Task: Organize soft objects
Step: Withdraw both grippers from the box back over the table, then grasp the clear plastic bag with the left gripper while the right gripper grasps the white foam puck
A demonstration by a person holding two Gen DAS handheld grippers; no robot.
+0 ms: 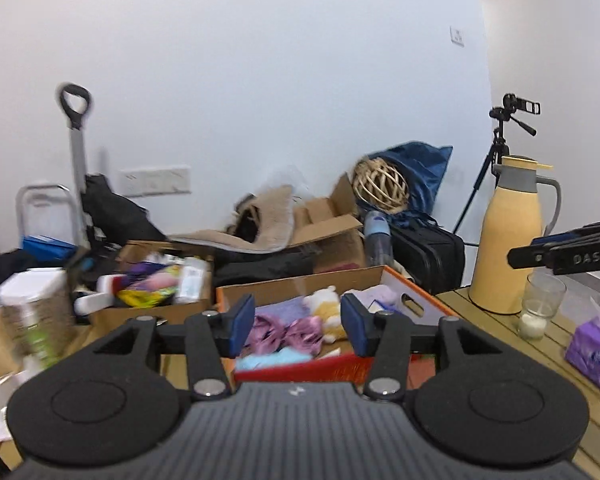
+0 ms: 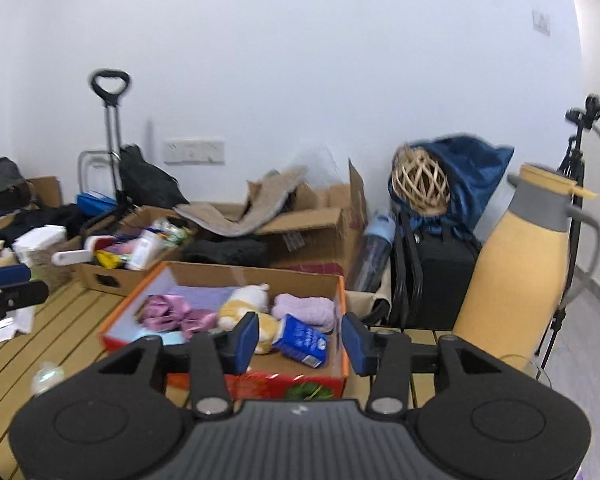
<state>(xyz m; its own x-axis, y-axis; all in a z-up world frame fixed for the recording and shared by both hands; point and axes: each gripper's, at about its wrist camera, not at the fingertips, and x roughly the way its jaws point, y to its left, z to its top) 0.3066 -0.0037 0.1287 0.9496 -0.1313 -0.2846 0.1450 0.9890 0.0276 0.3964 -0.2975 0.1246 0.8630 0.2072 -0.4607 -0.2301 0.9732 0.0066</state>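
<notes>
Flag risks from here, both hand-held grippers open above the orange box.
1. The glass candle and tall yellow thermos stand near the right hand-held gripper; a sideways sweep could topple them.
2. The blue tissue pack leans loosely on the plush toy in the orange box; grabbing either may drag both.

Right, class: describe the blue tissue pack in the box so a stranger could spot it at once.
Find the orange-rimmed cardboard box on the slatted wooden table. Inside, near its front right corner, lies the blue tissue pack, tilted beside the yellow plush toy. It is the only printed, plastic-wrapped thing among cloth.
</notes>
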